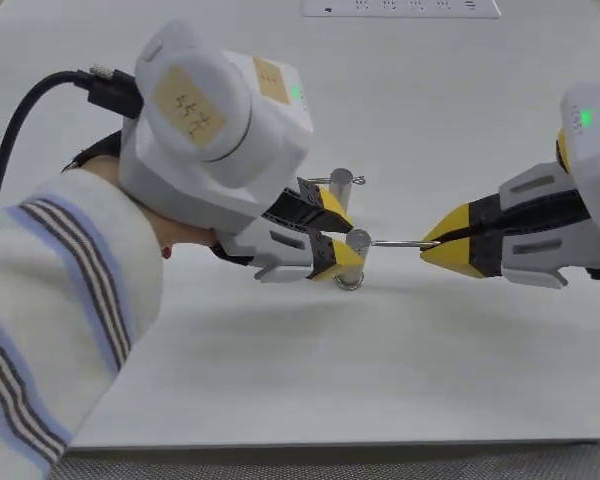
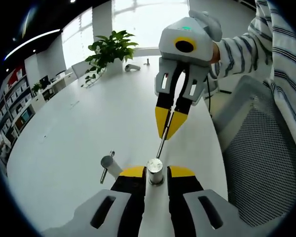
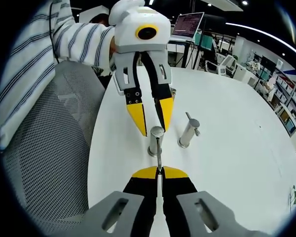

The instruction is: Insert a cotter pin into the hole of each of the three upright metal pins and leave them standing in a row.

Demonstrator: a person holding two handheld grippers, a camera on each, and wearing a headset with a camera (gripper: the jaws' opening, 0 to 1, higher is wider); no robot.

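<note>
L grip (image 1: 342,237) spread astride upright pin (image 1: 358,245), contact unclear. R grip (image 1: 435,245) pinched cotter (image 1: 400,243), tip at pin's top. Far pin (image 1: 341,185) looked done. Step: 2nd insertion. Next: align w/ hole, push straight.

In the head view, the near metal pin (image 1: 359,245) stands on the table (image 1: 280,380) at mid-frame. It is between the jaws of the left gripper (image 1: 342,236), which lies to its left (whether they touch it cannot be told). The second metal pin (image 1: 341,188) stands just behind, higher in the frame. At right is the right gripper (image 1: 432,244), its jaws closed on a cotter pin (image 1: 400,242) lying level, tip at the near pin's top. A power strip (image 1: 400,8) lies along the upper edge. In the left gripper view, the second pin is left of the near one.
</note>
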